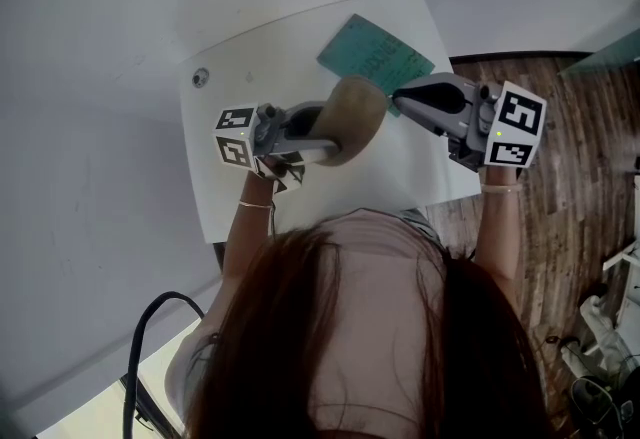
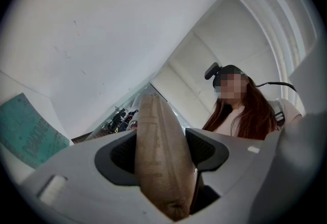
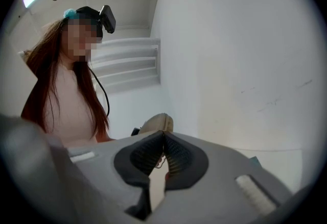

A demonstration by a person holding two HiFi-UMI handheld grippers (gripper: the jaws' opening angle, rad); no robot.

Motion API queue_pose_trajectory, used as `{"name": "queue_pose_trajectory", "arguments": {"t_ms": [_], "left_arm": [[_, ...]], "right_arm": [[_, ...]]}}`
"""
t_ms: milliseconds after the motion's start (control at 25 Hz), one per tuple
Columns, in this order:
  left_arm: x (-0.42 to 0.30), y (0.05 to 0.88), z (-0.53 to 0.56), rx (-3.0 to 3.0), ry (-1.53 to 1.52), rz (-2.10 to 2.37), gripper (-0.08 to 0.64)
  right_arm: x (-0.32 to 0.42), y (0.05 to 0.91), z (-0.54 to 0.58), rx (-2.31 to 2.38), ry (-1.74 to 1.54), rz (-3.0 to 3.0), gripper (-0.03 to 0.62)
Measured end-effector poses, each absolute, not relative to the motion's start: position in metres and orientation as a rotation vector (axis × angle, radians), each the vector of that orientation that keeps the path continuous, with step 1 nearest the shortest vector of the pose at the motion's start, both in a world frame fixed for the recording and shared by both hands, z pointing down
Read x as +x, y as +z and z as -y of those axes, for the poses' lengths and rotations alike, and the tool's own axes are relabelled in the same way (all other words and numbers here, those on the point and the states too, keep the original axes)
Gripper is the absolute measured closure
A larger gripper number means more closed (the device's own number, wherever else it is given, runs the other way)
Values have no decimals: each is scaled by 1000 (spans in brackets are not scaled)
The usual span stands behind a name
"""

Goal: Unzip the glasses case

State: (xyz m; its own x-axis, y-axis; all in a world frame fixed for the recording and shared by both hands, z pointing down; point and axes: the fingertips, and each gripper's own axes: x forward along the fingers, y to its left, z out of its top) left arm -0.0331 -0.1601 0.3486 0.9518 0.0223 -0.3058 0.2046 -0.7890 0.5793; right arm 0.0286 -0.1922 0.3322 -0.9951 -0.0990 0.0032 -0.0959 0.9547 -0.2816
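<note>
A tan fabric glasses case (image 1: pixel 352 117) hangs in the air above the white table (image 1: pixel 240 197). My left gripper (image 1: pixel 325 135) is shut on it from the left. In the left gripper view the case (image 2: pixel 161 156) fills the gap between both pads, edge-on. My right gripper (image 1: pixel 398 99) meets the case's right end with its jaws shut. In the right gripper view a small metal zipper pull (image 3: pixel 163 163) shows pinched between the ribbed pads of the right gripper (image 3: pixel 163 139). Just beyond them is the case's rounded end (image 3: pixel 157 122).
A teal booklet (image 1: pixel 375 52) lies on the table's far side, behind the case, and shows as a teal booklet (image 2: pixel 28 128) in the left gripper view. A small round fitting (image 1: pixel 200 77) sits near the far left corner. Wooden floor (image 1: pixel 580 187) lies right of the table.
</note>
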Motion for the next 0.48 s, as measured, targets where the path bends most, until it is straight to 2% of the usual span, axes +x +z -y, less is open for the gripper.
{"name": "queue_pose_trajectory", "arguments": {"t_ms": [480], "left_arm": [[-37, 344, 173, 2386, -544, -124, 273]], "right_arm": [[29, 330, 202, -222, -447, -3046, 588]]}}
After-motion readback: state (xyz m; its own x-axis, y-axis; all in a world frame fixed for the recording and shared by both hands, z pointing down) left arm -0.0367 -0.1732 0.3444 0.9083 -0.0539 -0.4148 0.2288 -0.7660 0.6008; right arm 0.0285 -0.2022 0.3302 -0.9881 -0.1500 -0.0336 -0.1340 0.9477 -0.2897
